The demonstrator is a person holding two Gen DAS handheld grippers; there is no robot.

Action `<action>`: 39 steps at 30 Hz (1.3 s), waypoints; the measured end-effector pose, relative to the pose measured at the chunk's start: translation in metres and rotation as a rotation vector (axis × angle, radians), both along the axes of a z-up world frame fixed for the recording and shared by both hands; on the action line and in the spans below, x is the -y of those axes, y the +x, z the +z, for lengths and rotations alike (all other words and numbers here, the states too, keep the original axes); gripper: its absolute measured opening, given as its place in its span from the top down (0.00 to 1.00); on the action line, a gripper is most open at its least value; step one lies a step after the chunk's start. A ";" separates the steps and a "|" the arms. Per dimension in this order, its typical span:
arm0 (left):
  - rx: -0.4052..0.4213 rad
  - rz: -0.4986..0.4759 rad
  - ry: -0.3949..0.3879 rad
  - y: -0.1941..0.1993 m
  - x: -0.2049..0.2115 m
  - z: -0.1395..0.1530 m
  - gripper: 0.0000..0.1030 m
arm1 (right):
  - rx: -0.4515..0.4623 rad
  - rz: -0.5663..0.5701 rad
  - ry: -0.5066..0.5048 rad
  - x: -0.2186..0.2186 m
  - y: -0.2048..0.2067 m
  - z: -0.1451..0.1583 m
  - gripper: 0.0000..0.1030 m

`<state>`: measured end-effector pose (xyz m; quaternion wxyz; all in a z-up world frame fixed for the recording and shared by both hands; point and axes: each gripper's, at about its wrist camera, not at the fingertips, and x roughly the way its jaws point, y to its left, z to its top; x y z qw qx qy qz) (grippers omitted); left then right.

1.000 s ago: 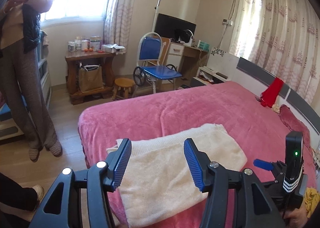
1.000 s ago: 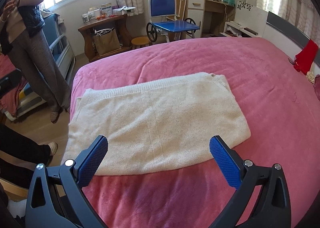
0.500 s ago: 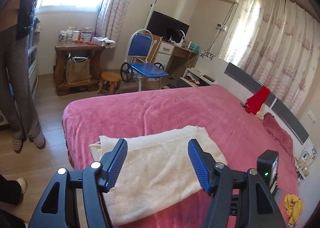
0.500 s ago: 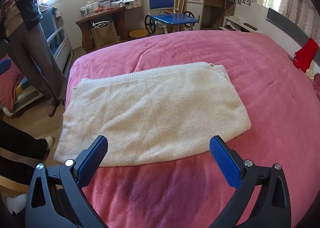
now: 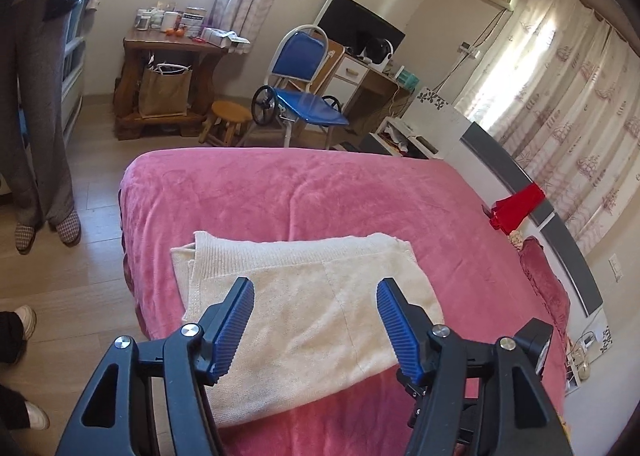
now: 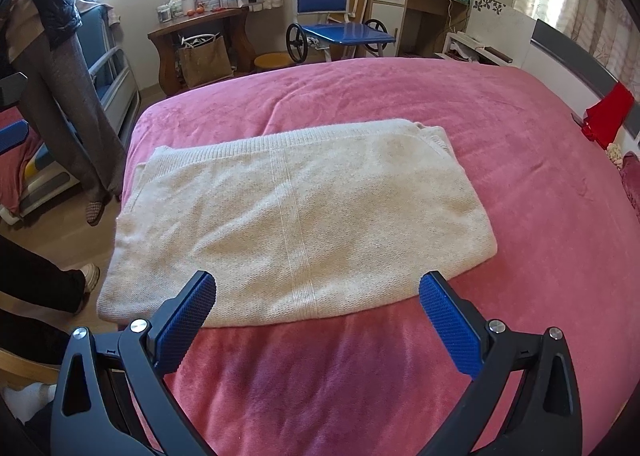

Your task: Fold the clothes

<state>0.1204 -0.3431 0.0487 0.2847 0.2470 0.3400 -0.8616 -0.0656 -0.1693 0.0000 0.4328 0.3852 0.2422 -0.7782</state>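
A cream knitted garment [image 6: 296, 215] lies folded into a flat rectangle on the pink bed [image 6: 400, 95]. It also shows in the left wrist view [image 5: 304, 308]. My left gripper [image 5: 314, 320] is open and empty, held above the garment's near half. My right gripper [image 6: 318, 308] is open and empty, just off the garment's near edge, above the bedspread. Both have blue ribbed pads. Neither touches the cloth.
A red cloth [image 5: 516, 207] lies by the headboard at the right. A person [image 6: 60, 67] stands on the floor left of the bed. A blue wheeled chair [image 6: 332, 27], a stool [image 5: 228, 115] and a wooden side table [image 5: 172, 75] stand beyond the bed's far edge.
The left gripper has risen and pulled back, so more of the bed and garment shows. The right gripper has drawn back slightly. The garment lies unchanged.
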 end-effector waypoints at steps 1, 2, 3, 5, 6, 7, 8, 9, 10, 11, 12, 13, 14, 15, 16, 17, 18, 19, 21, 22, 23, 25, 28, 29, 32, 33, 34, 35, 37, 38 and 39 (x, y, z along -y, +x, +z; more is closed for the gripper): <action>0.004 -0.003 -0.008 -0.001 -0.001 0.001 0.35 | 0.000 -0.001 0.003 -0.001 0.000 -0.001 0.00; 0.008 -0.007 -0.018 -0.003 -0.002 0.001 0.34 | 0.002 -0.001 0.006 -0.001 0.000 -0.001 0.00; 0.011 -0.013 -0.030 -0.004 -0.005 0.002 0.32 | 0.006 0.001 0.008 -0.001 0.000 -0.002 0.00; 0.023 -0.019 -0.046 -0.006 -0.008 0.004 0.31 | 0.013 0.004 0.012 0.000 0.000 -0.003 0.00; 0.028 -0.022 -0.054 -0.007 -0.009 0.004 0.31 | 0.017 0.006 0.015 0.000 0.000 -0.004 0.00; 0.032 -0.024 -0.064 -0.007 -0.011 0.005 0.31 | 0.020 0.008 0.017 0.000 0.000 -0.005 0.00; 0.036 -0.024 -0.076 -0.008 -0.012 0.005 0.31 | 0.024 0.009 0.019 0.000 0.000 -0.005 0.00; 0.041 -0.025 -0.089 -0.008 -0.013 0.006 0.31 | 0.028 0.011 0.021 0.000 0.000 -0.006 0.00; 0.047 -0.027 -0.099 -0.009 -0.014 0.007 0.31 | 0.032 0.013 0.024 0.001 0.000 -0.007 0.00; 0.051 -0.027 -0.101 -0.009 -0.015 0.007 0.31 | 0.035 0.015 0.026 0.001 0.001 -0.007 0.00; 0.056 -0.027 -0.101 -0.009 -0.015 0.007 0.31 | 0.039 0.016 0.028 0.001 0.001 -0.008 0.00; 0.061 -0.025 -0.101 -0.008 -0.016 0.007 0.31 | 0.043 0.018 0.030 0.001 0.001 -0.009 0.00; 0.067 -0.025 -0.103 -0.009 -0.016 0.006 0.31 | 0.046 0.020 0.032 0.001 0.001 -0.009 0.00; 0.074 -0.024 -0.106 -0.009 -0.017 0.006 0.31 | 0.050 0.021 0.035 0.002 0.001 -0.010 0.00; 0.085 -0.023 -0.110 -0.010 -0.018 0.005 0.31 | 0.056 0.022 0.031 0.001 0.001 -0.010 0.00; 0.096 -0.022 -0.115 -0.010 -0.019 0.004 0.31 | 0.064 0.022 0.021 0.001 0.001 -0.010 0.00; 0.107 -0.021 -0.120 -0.011 -0.020 0.003 0.31 | 0.072 0.022 0.012 0.000 0.001 -0.009 0.00; 0.119 -0.017 -0.124 -0.012 -0.021 0.002 0.31 | 0.080 0.022 0.002 -0.001 0.002 -0.009 0.00; 0.130 -0.014 -0.120 -0.012 -0.021 -0.001 0.31 | 0.094 0.021 -0.013 -0.002 0.002 -0.007 0.00; 0.137 -0.013 -0.115 -0.013 -0.020 -0.003 0.31 | 0.092 0.017 -0.012 -0.002 0.001 -0.007 0.00; 0.146 -0.013 -0.108 -0.014 -0.019 -0.005 0.31 | 0.085 0.013 -0.010 -0.003 0.000 -0.006 0.00; 0.155 -0.012 -0.079 -0.014 -0.016 -0.011 0.31 | 0.086 0.008 -0.007 -0.004 -0.001 -0.005 0.00; 0.174 -0.009 -0.020 -0.013 -0.010 -0.021 0.31 | 0.083 -0.002 -0.004 -0.007 -0.003 -0.005 0.00; 0.180 -0.011 -0.005 -0.013 -0.009 -0.024 0.31 | 0.084 -0.008 -0.005 -0.008 -0.004 -0.006 0.00; 0.209 0.023 0.032 -0.011 -0.003 -0.034 0.31 | 0.091 -0.023 -0.010 -0.011 -0.006 -0.007 0.00; 0.220 0.031 0.038 -0.011 -0.001 -0.036 0.31 | 0.099 -0.026 -0.014 -0.011 -0.007 -0.007 0.00; 0.229 0.037 0.043 -0.010 0.000 -0.038 0.31 | 0.106 -0.025 -0.016 -0.012 -0.008 -0.007 0.00; 0.232 0.037 0.040 -0.010 0.001 -0.039 0.31 | 0.104 -0.027 -0.016 -0.012 -0.008 -0.007 0.00; 0.238 0.050 0.011 -0.008 0.000 -0.038 0.31 | 0.095 -0.037 -0.017 -0.013 -0.008 -0.007 0.00; 0.244 0.068 -0.007 -0.006 -0.001 -0.036 0.31 | 0.100 -0.041 -0.018 -0.014 -0.009 -0.007 0.00; 0.242 0.074 -0.012 -0.005 -0.001 -0.035 0.31 | 0.107 -0.045 -0.019 -0.014 -0.010 -0.008 0.00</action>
